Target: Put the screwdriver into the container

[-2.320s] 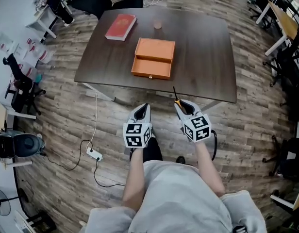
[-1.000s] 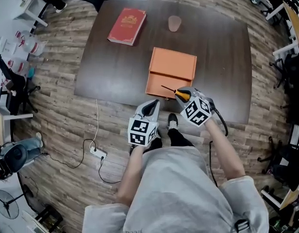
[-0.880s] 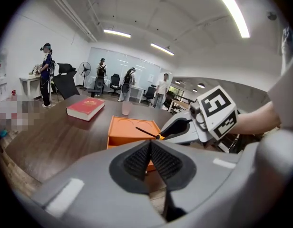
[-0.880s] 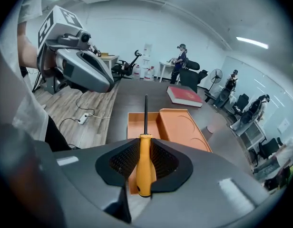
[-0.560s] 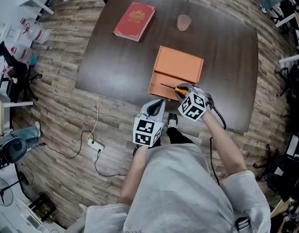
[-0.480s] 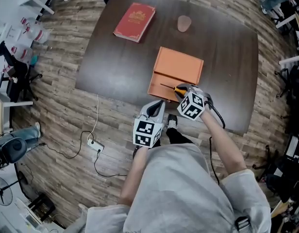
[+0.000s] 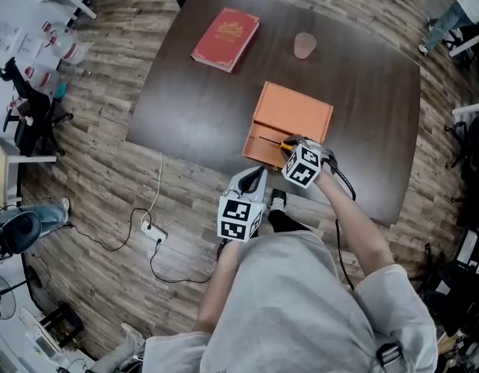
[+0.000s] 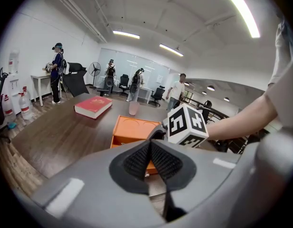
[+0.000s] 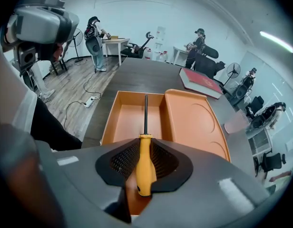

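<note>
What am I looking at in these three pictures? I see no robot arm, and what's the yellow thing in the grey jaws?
There is no robot arm: a person holds a two-jaw gripper in each hand. The top-down picture comes from a camera on the person's head. The other two come from cameras riding on the grippers, each looking along its own jaws. The marker cubes are part of the grippers. On the dark table lie an orange container, a red book and a pinkish cup. The right gripper is shut on a yellow-handled screwdriver, whose shaft points over the container's open compartment. The left gripper is shut and empty, short of the table.
</note>
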Available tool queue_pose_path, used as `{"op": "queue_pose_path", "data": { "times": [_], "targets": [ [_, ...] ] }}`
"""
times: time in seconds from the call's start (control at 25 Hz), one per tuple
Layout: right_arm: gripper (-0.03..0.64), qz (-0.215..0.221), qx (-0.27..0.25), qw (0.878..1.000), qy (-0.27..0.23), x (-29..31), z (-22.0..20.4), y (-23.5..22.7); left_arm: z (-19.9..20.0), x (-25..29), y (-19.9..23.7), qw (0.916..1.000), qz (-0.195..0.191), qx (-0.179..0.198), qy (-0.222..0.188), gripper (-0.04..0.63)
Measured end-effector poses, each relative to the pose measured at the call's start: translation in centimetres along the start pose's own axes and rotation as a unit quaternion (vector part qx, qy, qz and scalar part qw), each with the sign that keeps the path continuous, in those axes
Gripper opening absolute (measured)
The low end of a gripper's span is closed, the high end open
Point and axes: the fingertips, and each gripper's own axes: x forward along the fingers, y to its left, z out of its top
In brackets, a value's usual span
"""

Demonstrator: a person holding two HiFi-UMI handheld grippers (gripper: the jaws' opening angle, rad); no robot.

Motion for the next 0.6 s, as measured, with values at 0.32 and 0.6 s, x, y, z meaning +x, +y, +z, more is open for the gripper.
{"op": "queue_pose_path", "data": {
  "times": [0.32, 0.6],
  "targets": [
    [0.072, 0.01, 0.003, 0.999, 0.053, 3.3, -0.7, 0.5, -0.4, -0.6, 0.4, 1.0, 0.006, -0.003, 0.004, 0.054],
    [0.072, 0.031, 0.002, 0.997, 0.07, 5.4, -0.4, 1.4, -0.2, -1.3, 1.4, 0.9998, 0.018, -0.006, 0.003, 0.054]
  ]
}}
